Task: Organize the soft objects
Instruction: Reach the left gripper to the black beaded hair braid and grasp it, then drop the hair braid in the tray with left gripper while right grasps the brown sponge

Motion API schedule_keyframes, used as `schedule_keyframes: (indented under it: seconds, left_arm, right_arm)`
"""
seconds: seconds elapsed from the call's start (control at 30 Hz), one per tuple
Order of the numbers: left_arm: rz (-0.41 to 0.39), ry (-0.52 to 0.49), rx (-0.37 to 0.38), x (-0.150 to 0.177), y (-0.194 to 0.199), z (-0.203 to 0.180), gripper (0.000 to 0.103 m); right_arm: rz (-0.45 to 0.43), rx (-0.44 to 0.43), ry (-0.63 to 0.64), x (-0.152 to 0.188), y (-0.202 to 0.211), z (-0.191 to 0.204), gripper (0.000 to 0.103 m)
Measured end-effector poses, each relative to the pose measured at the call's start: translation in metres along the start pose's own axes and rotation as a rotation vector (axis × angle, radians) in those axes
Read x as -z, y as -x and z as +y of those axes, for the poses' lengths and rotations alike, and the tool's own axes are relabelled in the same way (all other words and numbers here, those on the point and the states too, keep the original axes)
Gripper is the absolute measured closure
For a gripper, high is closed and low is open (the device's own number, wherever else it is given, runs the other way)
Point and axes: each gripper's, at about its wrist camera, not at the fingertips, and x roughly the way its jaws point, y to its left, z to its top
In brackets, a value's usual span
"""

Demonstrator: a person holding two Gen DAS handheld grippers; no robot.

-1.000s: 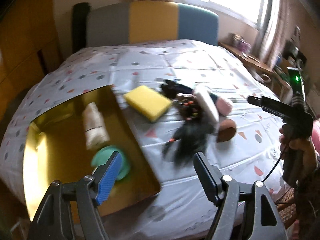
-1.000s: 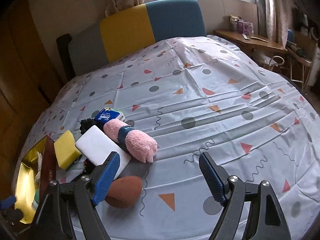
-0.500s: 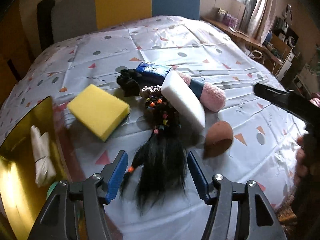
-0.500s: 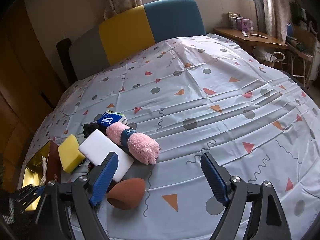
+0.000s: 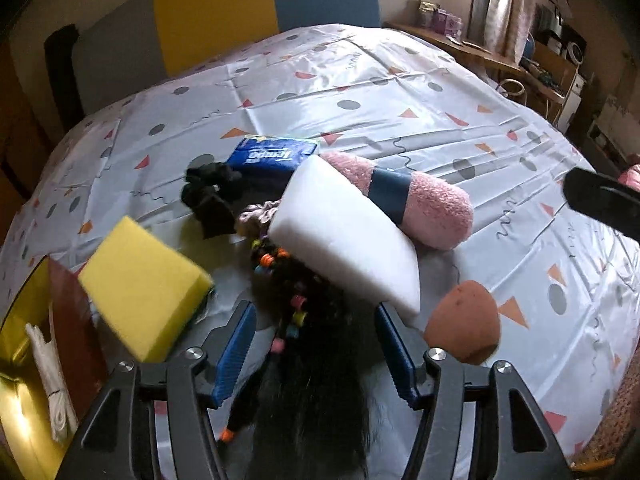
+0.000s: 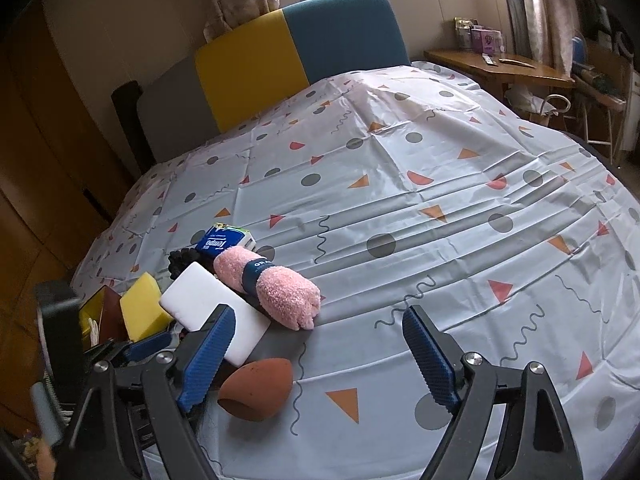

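Note:
A pile of soft things lies on the patterned bedsheet (image 5: 400, 92). A black hairpiece with coloured beads (image 5: 308, 360) lies between the open fingers of my left gripper (image 5: 316, 352). Around it are a yellow sponge (image 5: 140, 288), a white foam block (image 5: 344, 236), a pink rolled towel with a blue band (image 5: 408, 196), a brown makeup sponge (image 5: 464, 328), a blue tissue pack (image 5: 272, 154) and a black scrunchie (image 5: 210, 188). My right gripper (image 6: 316, 356) is open and empty, above the sheet next to the makeup sponge (image 6: 256, 384).
A gold box (image 5: 20, 360) with a white rolled cloth (image 5: 50, 376) inside sits at the left edge of the bed. A yellow, blue and grey headboard (image 6: 296, 52) stands behind. A wooden desk (image 6: 500, 68) is at the far right.
My left gripper has swung right from over the gold box and moved in low, so the black hairpiece now lies between its fingers. The right gripper has barely moved.

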Motion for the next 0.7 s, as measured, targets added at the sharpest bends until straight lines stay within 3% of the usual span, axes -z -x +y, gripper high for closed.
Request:
schedule_keyframes:
  seconds: [0.13,0.27,0.47,0.7]
  left_arm:
    - [0.020,0.050,0.012,0.000,-0.013,0.005,0.042]
    - [0.021,0.096,0.016,0.008,-0.017,0.012,0.068]
    - [0.024,0.108,0.009,0.020,-0.001,0.011,0.073]
    - [0.014,0.125,0.009,0.066,0.028,0.001,0.073]
  right_arm:
    - [0.000,0.009,0.007,0.001,-0.001,0.000,0.017]
    - [-0.004,0.020,0.019,0.001,-0.002,0.002,0.017]
    - [0.007,0.024,0.013,0.001,-0.005,-0.001,0.017]
    - [0.067,-0.021,-0.018,0.004,-0.013,-0.004,0.017]
